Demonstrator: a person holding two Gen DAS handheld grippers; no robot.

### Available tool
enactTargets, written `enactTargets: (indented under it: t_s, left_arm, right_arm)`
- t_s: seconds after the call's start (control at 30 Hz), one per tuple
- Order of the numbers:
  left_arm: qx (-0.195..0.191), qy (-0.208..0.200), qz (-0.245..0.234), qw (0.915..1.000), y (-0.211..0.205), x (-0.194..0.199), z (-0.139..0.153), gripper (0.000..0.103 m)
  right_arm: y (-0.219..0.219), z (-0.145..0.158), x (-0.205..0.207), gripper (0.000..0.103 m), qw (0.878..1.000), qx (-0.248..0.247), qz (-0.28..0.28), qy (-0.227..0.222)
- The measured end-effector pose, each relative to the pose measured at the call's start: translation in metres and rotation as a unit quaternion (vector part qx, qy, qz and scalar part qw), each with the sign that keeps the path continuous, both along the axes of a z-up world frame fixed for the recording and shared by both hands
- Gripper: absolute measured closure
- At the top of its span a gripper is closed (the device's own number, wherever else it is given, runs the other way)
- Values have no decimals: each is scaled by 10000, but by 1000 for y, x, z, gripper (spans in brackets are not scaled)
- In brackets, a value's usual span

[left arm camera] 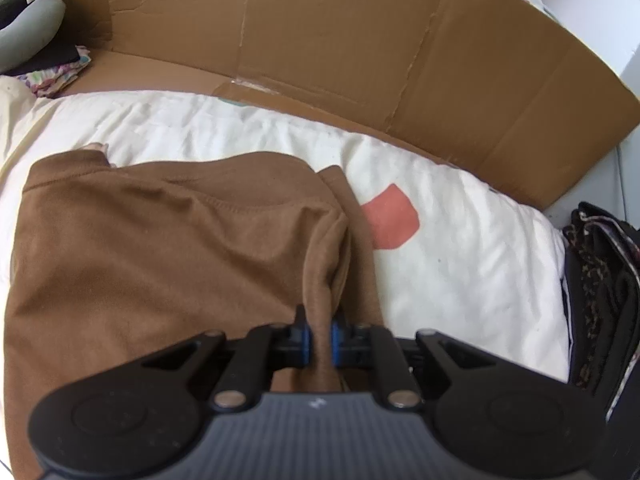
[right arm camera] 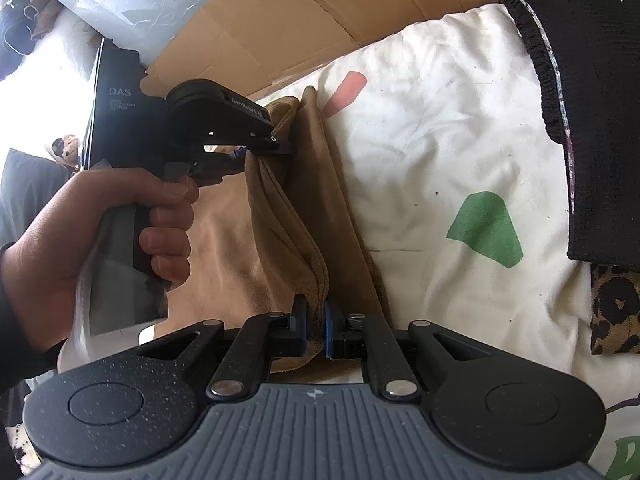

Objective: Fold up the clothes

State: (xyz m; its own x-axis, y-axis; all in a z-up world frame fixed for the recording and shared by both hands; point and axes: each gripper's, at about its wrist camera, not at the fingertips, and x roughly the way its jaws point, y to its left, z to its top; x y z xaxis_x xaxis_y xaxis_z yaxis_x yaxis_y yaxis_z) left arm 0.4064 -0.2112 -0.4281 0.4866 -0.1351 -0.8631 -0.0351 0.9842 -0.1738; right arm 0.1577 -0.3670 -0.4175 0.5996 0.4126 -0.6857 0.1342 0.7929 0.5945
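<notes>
A brown garment (left arm camera: 160, 248) lies on a white quilt (left arm camera: 460, 248) and fills the left half of the left wrist view. My left gripper (left arm camera: 319, 342) is shut on a bunched fold of its right edge. In the right wrist view the same brown garment (right arm camera: 224, 248) runs up the middle. My right gripper (right arm camera: 316, 326) is shut on the near end of that folded edge. The left gripper (right arm camera: 250, 151), held by a hand (right arm camera: 80, 240), pinches the far end of the same edge, lifted a little off the quilt (right arm camera: 440, 140).
A flattened cardboard box (left arm camera: 360, 40) stands along the quilt's far side. Dark and leopard-print clothes (left arm camera: 600, 300) are piled at the right; they also show in the right wrist view (right arm camera: 592, 100). Folded patterned cloth (left arm camera: 56, 76) lies far left. A black box (right arm camera: 116, 96) stands behind the hand.
</notes>
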Motion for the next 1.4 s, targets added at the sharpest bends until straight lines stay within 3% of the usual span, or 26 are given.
enactTargets:
  t_s: [0.33,0.5,0.7,0.9,1.17,1.4]
  left_arm:
    - [14,-9,-53,10000,-15,1,-5,93]
    - [-341,31,-124,9993,-11,7,-13,89]
    - [-932,-20,-280,9953,7,10,-1,84]
    - [-960,-202,-577,9935,27,-1,19,84]
    - [-834,282,-970,9914,25,-11,-11,87]
    - [-800,269,-1159,9897,5,0,-28,89]
  right_arm:
    - [-9,-9,-3,97,9998,-68,-76,167]
    - [-13,-15,-4,97,9996,-132,-90,248]
    - [-14,-18,-5,97,9993,-166,-114,300]
    - [-13,-15,-6,98,9993,-246,-127,263]
    - [-11,-6,-12,98,9988,-411,-155,197]
    - [-10,-15,-8,98,9982,-418,-201,390]
